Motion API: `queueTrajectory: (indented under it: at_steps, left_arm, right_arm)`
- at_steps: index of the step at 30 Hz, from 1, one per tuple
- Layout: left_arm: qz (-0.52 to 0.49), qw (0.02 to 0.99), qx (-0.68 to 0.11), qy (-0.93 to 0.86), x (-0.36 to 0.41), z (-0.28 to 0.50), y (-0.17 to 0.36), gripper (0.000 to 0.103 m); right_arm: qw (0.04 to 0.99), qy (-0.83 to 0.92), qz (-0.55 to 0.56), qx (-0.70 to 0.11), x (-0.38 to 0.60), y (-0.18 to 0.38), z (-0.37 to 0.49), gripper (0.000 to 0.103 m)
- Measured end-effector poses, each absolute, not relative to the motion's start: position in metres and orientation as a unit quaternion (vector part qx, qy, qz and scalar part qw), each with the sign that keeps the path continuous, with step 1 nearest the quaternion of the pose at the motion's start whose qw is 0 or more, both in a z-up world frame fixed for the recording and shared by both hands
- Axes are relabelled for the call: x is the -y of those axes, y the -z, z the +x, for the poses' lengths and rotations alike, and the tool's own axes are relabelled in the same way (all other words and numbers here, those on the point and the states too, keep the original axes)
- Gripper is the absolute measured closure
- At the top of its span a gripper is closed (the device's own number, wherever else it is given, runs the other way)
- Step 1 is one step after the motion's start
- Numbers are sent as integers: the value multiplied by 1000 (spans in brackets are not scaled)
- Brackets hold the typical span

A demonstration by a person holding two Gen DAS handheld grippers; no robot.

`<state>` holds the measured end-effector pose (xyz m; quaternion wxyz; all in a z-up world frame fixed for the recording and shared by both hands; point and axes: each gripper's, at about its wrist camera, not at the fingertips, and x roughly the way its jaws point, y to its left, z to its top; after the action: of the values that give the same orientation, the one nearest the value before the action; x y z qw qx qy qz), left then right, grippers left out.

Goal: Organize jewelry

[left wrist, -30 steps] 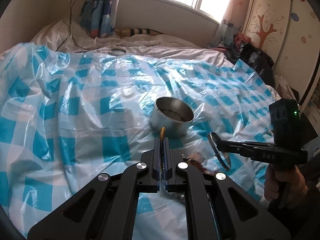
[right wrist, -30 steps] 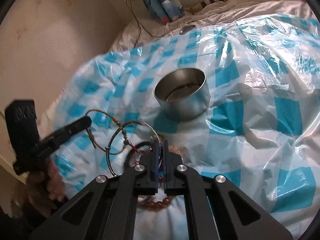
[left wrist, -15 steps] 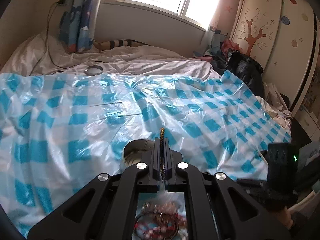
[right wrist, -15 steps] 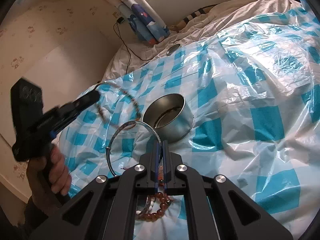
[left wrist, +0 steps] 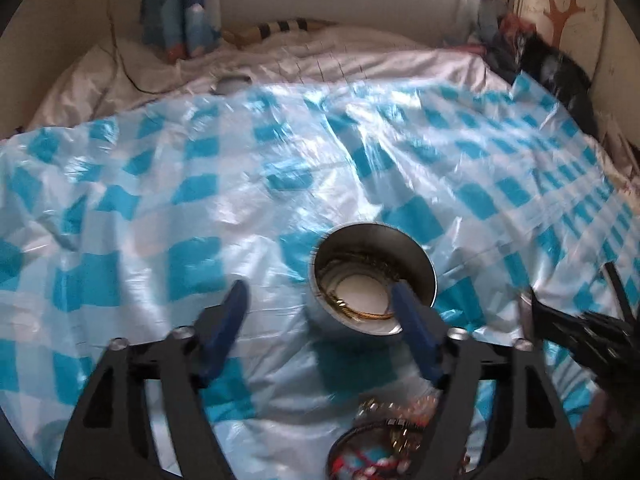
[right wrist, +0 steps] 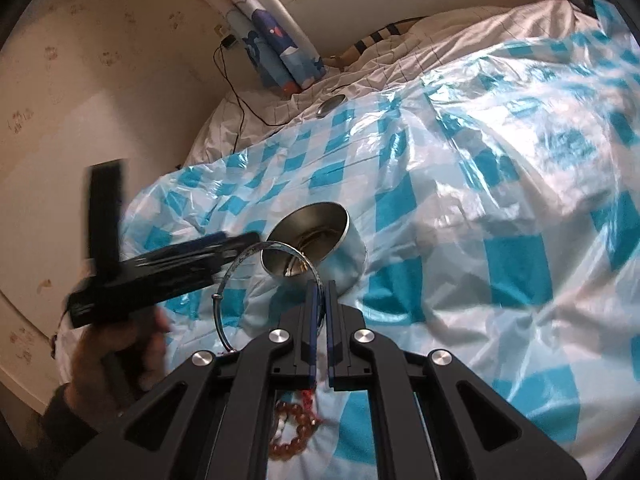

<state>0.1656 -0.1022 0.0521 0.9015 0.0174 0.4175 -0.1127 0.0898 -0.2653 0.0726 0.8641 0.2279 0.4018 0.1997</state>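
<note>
A round metal tin (left wrist: pixel 416 264) stands on the blue-checked plastic sheet (left wrist: pixel 160 208), with a thin golden chain (left wrist: pixel 360 314) lying inside it. Just over the tin's near side, my left gripper (left wrist: pixel 320 300) has its jaws opening wide, and nothing is gripped between its blue pads (left wrist: pixel 230 320). My right gripper (right wrist: pixel 320 286) is shut on a thin silver bangle (right wrist: pixel 224 284) that hangs out to its left, in front of the tin (right wrist: pixel 352 240). The left gripper (right wrist: pixel 236 242) shows there beside the tin. A pile of bracelets (left wrist: pixel 380 444) lies nearest me.
An amber bead bracelet (right wrist: pixel 296 436) lies under the right gripper. A person's hand (right wrist: pixel 116 356) holds the left tool. A round metal lid (right wrist: pixel 330 104) and a black cable (right wrist: pixel 240 108) lie on the white bedding behind. A wall is left, dark clothes (left wrist: pixel 556 68) far right.
My left gripper carried the golden chain over the tin and opened; the chain now lies inside. The right gripper lifted slightly, still holding the bangle.
</note>
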Motion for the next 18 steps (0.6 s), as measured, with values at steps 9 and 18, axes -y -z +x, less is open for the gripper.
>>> queueTrajectory:
  at_steps: [9, 18]
  left_arm:
    - [-9, 895, -433, 107, 49, 132, -54, 24]
    - [11, 887, -446, 116, 40, 108, -46, 24]
  right_arm:
    - [879, -197, 158, -405, 223, -77, 151, 99]
    - [880, -164, 122, -429, 208, -58, 175, 61]
